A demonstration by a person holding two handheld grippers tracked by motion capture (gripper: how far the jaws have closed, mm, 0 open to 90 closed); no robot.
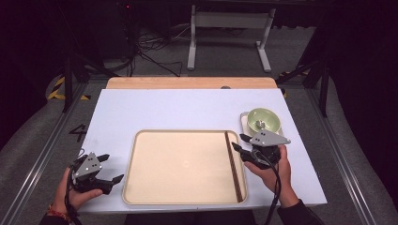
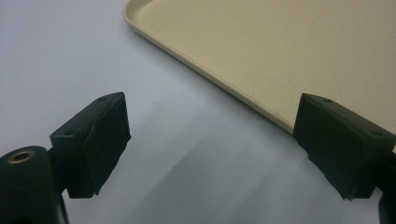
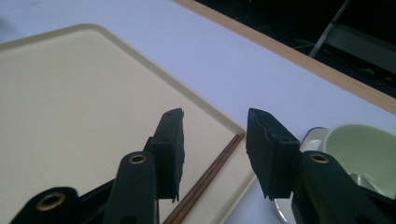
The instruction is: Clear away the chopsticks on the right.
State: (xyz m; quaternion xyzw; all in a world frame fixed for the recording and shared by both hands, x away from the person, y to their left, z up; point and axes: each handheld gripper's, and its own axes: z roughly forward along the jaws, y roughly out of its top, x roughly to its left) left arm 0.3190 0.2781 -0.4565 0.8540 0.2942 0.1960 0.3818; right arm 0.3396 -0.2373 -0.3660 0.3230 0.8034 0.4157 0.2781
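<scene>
A beige tray [image 1: 183, 164] lies at the middle front of the white table. A pair of dark brown chopsticks [image 1: 233, 164] rests along its right side. My right gripper [image 1: 238, 142] hovers above the tray's right edge, open, nothing between its fingers. In the right gripper view the chopsticks [image 3: 210, 175] lie on the tray [image 3: 70, 116] below the open right gripper [image 3: 215, 135]. My left gripper [image 1: 114, 167] sits left of the tray near the front edge, wide open and empty. The left gripper view shows the left gripper [image 2: 212, 135] over bare table beside the tray's rim [image 2: 280, 46].
A pale green bowl [image 1: 264, 119] with a small pale object inside stands on a white square plate [image 1: 245, 119] just behind my right gripper; the bowl [image 3: 364, 149] is close to the right jaw. A wooden strip [image 1: 187, 83] runs along the table's far edge.
</scene>
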